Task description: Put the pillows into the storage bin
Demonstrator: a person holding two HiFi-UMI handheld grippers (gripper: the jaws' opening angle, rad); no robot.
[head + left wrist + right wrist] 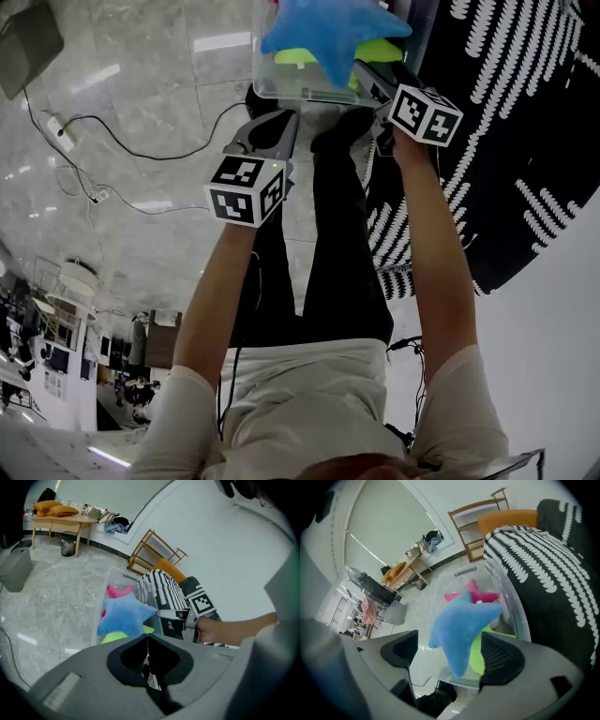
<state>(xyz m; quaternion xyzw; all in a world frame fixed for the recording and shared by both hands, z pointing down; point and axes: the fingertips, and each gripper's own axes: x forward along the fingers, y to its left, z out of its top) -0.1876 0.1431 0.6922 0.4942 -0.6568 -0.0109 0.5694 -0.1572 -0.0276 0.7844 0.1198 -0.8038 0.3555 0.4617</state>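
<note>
left gripper (147, 656) closed, empty | right gripper (451, 654) jaws wide apart, not pressing blue star pillow (464, 625) | it lies on green pillow (295, 56) at near edge of storage bin (281, 91), pink pillow (480, 595) inside

A pale marble floor (141, 66) is seen, across which a black cable (131, 150) is laid near a white power strip (58, 128). A black cover with white patterning (506, 141) is spread at the right. By the far wall a wooden rack (157, 550) is placed, and a waste basket (68, 545) is set under a wooden table (61, 521).
</note>
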